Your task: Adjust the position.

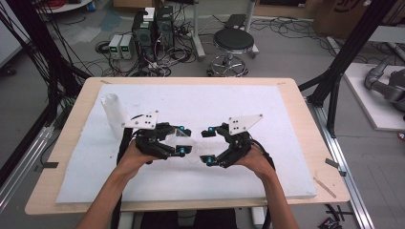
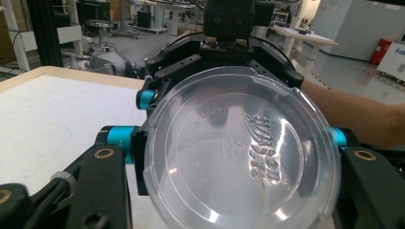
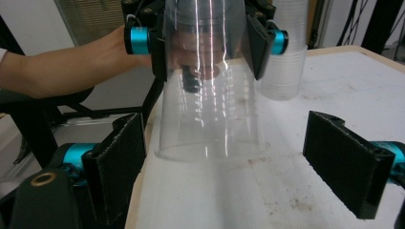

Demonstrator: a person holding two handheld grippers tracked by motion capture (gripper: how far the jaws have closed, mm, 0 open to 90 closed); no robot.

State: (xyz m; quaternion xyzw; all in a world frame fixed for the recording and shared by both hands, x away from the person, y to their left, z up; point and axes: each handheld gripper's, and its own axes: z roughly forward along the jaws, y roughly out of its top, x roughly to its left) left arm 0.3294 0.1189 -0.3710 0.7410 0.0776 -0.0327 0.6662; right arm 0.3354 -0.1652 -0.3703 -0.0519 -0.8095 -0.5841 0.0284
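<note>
A clear plastic cup (image 1: 175, 138) lies level above the white mat, and my left gripper (image 1: 182, 140) is shut on its narrow end. In the left gripper view the cup's embossed base (image 2: 239, 157) sits between the two black jaws. From the right gripper view the cup (image 3: 210, 109) widens toward the camera, with the left gripper's pads (image 3: 258, 43) pressing its sides. My right gripper (image 1: 209, 145) faces the cup's mouth from the right. It (image 3: 234, 167) is open, with nothing between its pads (image 3: 346, 164), and the cup's rim is just ahead of them.
A tall stack of clear cups (image 1: 112, 114) stands upright at the mat's back left, also behind the held cup (image 3: 284, 52). The white mat (image 1: 248, 100) covers most of the wooden table (image 1: 305, 124). A stool and cabled equipment are on the floor beyond.
</note>
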